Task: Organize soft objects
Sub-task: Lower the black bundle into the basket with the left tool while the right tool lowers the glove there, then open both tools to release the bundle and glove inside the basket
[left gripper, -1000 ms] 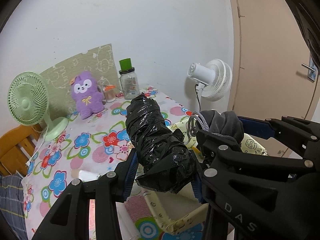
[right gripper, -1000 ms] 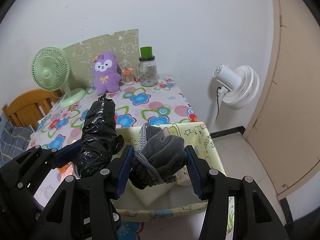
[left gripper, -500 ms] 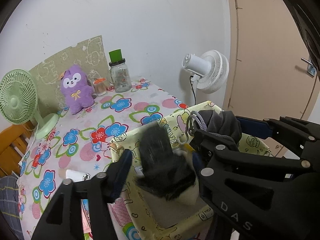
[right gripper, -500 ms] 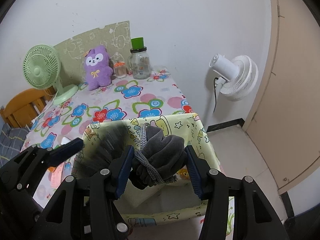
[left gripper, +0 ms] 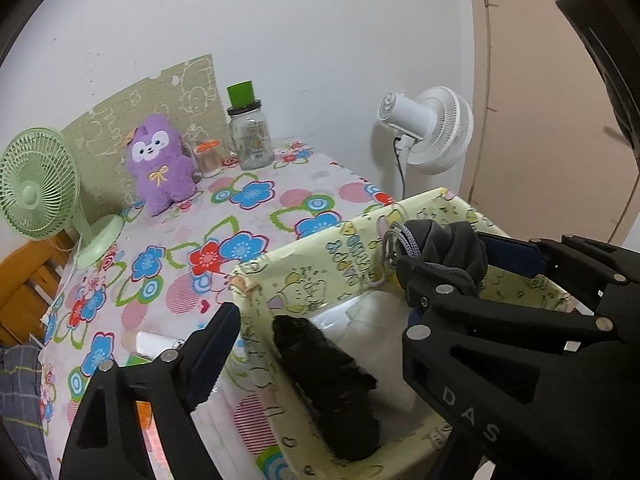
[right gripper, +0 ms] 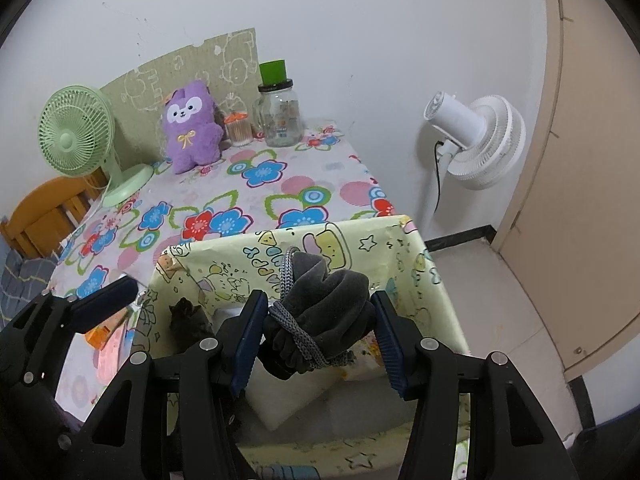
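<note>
A yellow cartoon-print fabric bin (left gripper: 320,264) (right gripper: 400,256) stands at the table's near edge. A black plastic-wrapped roll (left gripper: 328,384) lies inside it on the white bottom; its tip shows in the right wrist view (right gripper: 186,316). My left gripper (left gripper: 316,340) is open and empty above the bin. My right gripper (right gripper: 316,336) is shut on a grey cloth bundle (right gripper: 328,320) tied with grey cord, held over the bin; the bundle also shows in the left wrist view (left gripper: 448,248).
On the flowered tablecloth (left gripper: 240,216) stand a purple plush toy (left gripper: 160,164), a glass jar with a green lid (left gripper: 248,132), a small orange-lidded jar (left gripper: 208,158) and a green fan (left gripper: 36,192). A white fan (left gripper: 432,132) stands to the right. A wooden chair (right gripper: 44,212) is at left.
My left gripper opened and let go of the black roll, which dropped into the bin. The right gripper kept hold of the grey bundle and moved further over the bin.
</note>
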A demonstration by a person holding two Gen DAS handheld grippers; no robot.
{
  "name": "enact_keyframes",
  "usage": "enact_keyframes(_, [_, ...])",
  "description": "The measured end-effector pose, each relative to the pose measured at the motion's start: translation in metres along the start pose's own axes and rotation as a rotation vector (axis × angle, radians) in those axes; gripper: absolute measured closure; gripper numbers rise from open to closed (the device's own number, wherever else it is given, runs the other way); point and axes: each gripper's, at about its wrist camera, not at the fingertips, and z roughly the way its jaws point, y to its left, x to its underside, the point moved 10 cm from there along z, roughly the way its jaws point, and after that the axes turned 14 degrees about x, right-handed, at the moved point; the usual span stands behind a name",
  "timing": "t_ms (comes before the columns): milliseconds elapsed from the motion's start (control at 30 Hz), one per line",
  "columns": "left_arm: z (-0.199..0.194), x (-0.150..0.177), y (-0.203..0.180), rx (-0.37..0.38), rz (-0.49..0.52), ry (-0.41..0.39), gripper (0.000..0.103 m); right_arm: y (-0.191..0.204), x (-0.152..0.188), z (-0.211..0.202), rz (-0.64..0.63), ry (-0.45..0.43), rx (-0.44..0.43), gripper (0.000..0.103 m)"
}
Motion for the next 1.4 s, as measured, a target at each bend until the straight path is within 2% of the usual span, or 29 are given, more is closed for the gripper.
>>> enact_keyframes(133, [0.001, 0.003, 0.007, 0.007, -0.019, 0.008, 0.012, 0.006, 0.001, 0.006, 0.001, 0.009, -0.002, 0.029])
enact_keyframes(367, [-0.003, 0.006, 0.011, 0.006, -0.024, 0.007, 0.009, 0.010, 0.003, 0.008, 0.018, 0.029, -0.003, 0.017])
enact_keyframes(567, [-0.011, 0.010, 0.013, 0.012, -0.026, -0.005, 0.006, 0.010, 0.006, 0.002, 0.026, 0.026, 0.012, 0.014])
enact_keyframes(1400, [-0.060, 0.034, 0.023, -0.002, -0.013, -0.048, 0.005, 0.034, 0.018, -0.051, -0.031, -0.052, 0.065, 0.012])
